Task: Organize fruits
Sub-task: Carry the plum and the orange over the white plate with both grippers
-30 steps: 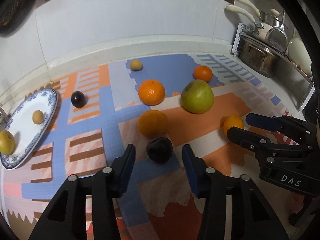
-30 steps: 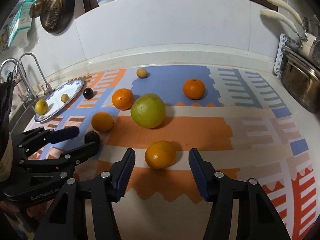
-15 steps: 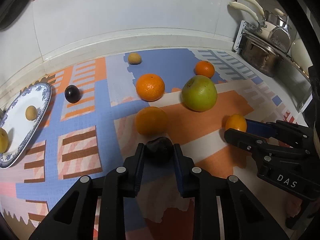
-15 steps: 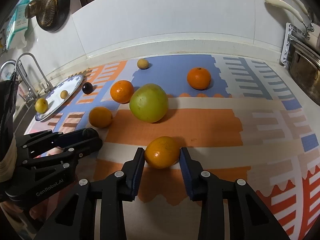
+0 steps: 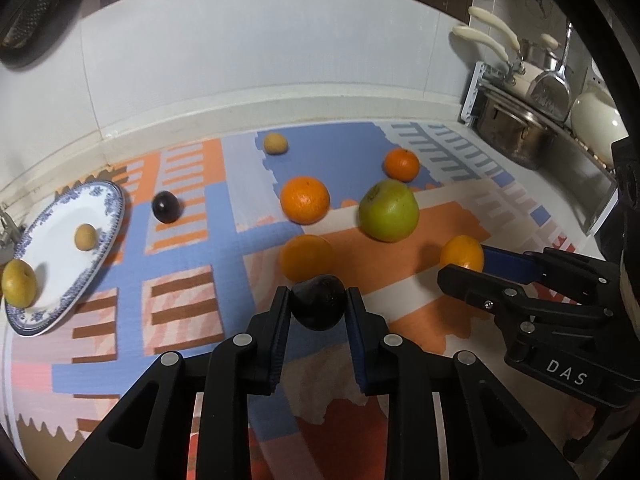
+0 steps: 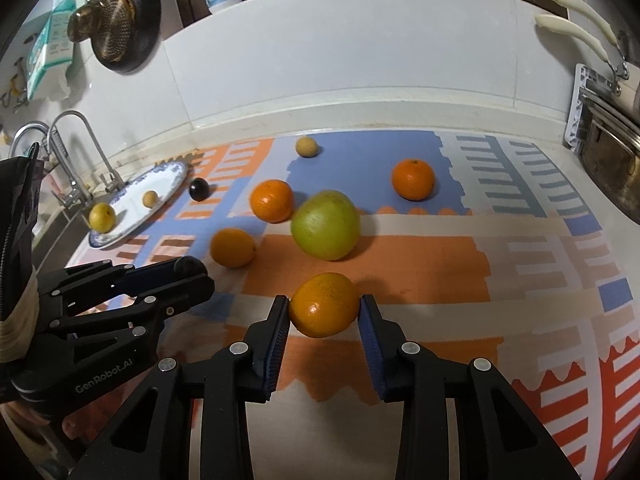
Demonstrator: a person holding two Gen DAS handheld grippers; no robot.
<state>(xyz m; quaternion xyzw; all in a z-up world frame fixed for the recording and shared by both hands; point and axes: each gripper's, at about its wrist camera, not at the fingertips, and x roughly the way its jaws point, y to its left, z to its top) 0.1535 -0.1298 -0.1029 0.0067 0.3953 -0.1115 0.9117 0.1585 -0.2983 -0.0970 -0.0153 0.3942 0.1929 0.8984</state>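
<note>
- Your left tongs (image 5: 318, 308) are clamped across the dark, soft-looking plum (image 5: 318, 302); squeeze lightly.
- Your right tongs (image 6: 324, 312) clamp the firm, round orange (image 6: 324, 305) at its widest girth, where the smooth peel shouldn't slip.

counter (image 6: 400, 128): pale, carrying a patterned mat (image 6: 520, 240)
on mat: oranges (image 6: 413, 179), green apple (image 6: 325, 225), plum (image 6: 199, 189), plate (image 6: 176, 176)
</note>
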